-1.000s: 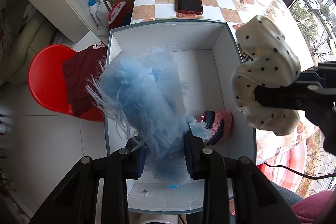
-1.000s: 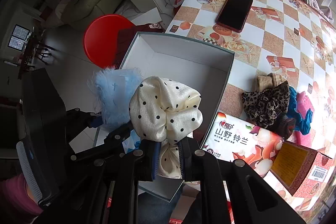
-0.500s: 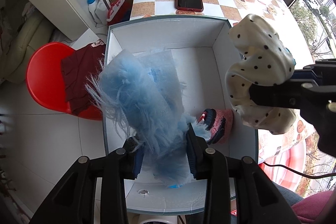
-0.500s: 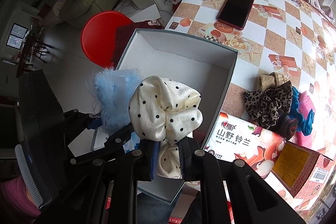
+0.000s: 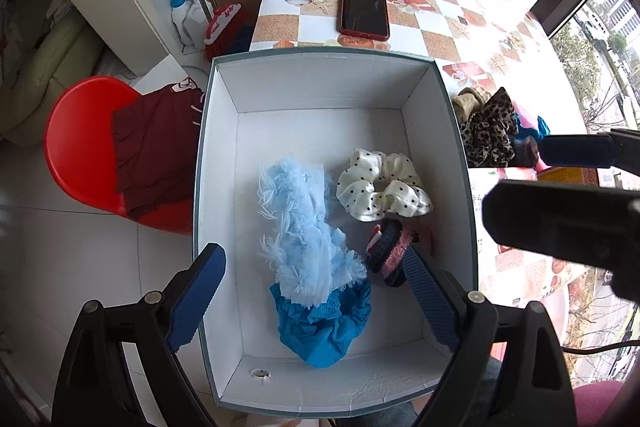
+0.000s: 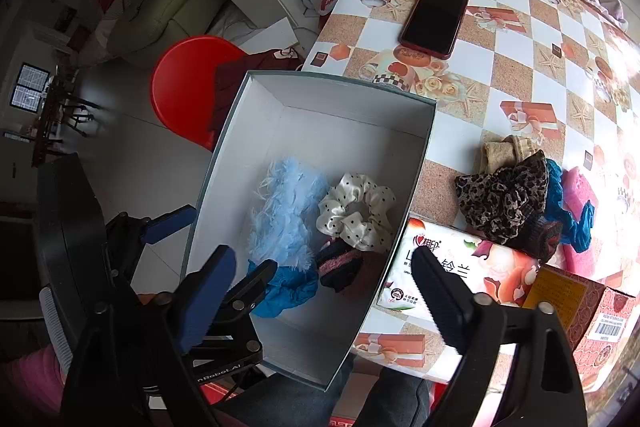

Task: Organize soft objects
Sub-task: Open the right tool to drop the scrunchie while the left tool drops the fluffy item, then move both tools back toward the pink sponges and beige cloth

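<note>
Since earlier frame: both claws let go. Fluffy light-blue scrunchie (image 5: 298,223), then pinched in left gripper (image 5: 316,291), now lies on floor of the white box (image 5: 320,87), loose. Cream polka-dot scrunchie (image 5: 382,189), then pinched in right gripper (image 6: 324,299) and held up over the box's right wall, now lies in the box too.

L gripper: jaws have just been opening, now spread wide, nothing pinched. Fluffy blue one sits below and between the two blue pads, pads clear of it; its near end overlaps a darker blue scrunchie (image 5: 320,323) toward the near wall.

R gripper: jaws have just been opening, now wide, empty. Polka-dot scrunchie lies ahead of its tips, by the box's right wall, about mid-length. Touching the fluffy one? Prob. just beside; can't tell for sure.

Navy/pink knit scrunchie (image 5: 390,255) between polka-dot one and near right corner, partly behind L gripper's right pad.

Outside box, on the checkered table (image 6: 500,75): leopard-print scrunchie (image 6: 504,199) with other soft items heaped, well apart from box's right wall. Phone (image 6: 434,19) beyond far wall. Box and phone unchanged vs. earlier.
</note>
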Demonstrator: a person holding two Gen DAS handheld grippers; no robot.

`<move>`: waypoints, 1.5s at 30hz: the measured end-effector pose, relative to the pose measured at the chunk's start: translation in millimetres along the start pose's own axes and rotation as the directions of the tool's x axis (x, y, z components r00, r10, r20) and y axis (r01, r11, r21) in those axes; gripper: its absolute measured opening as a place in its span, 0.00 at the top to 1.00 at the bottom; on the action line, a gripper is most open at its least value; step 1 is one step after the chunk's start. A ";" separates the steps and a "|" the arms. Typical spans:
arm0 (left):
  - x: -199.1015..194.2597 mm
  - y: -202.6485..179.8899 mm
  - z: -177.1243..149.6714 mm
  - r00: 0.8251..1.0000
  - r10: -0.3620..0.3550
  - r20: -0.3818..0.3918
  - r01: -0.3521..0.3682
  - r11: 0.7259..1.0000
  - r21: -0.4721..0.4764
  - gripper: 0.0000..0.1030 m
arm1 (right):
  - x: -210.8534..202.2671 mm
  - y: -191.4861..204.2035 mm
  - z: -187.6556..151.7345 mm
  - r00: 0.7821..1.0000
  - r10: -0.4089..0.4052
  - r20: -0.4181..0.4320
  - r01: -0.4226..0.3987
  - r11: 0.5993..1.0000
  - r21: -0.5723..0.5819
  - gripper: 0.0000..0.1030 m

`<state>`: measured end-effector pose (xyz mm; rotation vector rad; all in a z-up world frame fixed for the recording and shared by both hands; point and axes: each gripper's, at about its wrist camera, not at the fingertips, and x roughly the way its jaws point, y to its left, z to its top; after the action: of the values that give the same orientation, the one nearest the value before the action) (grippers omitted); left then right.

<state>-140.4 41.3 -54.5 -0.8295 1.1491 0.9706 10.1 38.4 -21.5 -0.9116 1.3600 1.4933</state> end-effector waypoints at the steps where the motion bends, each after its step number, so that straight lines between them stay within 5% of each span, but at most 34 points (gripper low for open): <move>1: -1.1 1.0 2.2 1.000 -0.016 0.002 0.016 1.000 -0.009 0.04 | -3.6 -3.7 0.8 1.000 0.003 0.010 -0.003 1.000 0.015 0.00; 5: -5.7 -0.2 14.3 0.994 -0.108 0.001 0.108 0.993 -0.036 0.00 | -19.0 -24.0 5.8 1.000 0.007 0.028 -0.009 0.997 0.075 0.00; 12: -30.3 -38.3 52.5 0.987 -0.152 0.051 0.149 0.988 0.051 0.00 | -76.2 -92.4 11.8 0.996 -0.029 0.089 0.010 0.978 0.208 0.00; 20: -11.8 -105.1 114.1 0.980 -0.193 -0.038 0.196 0.975 0.107 0.00 | -112.8 -216.8 7.9 0.988 -0.146 0.047 0.110 0.888 0.447 0.00; 32: 115.0 -191.1 180.8 0.961 -0.038 -0.272 0.100 0.971 0.217 0.00 | -16.2 -338.0 9.3 0.983 0.031 -0.179 0.093 0.762 0.641 0.00; 45: 193.2 -209.2 178.1 0.893 0.136 -0.430 -0.006 0.957 0.291 0.00 | 90.1 -363.6 45.3 0.923 0.143 -0.357 0.124 0.768 0.628 0.00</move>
<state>139.5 163.4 -194.4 -0.8004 1.6842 0.6629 325.2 94.7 -221.3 -0.7548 1.9993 0.7444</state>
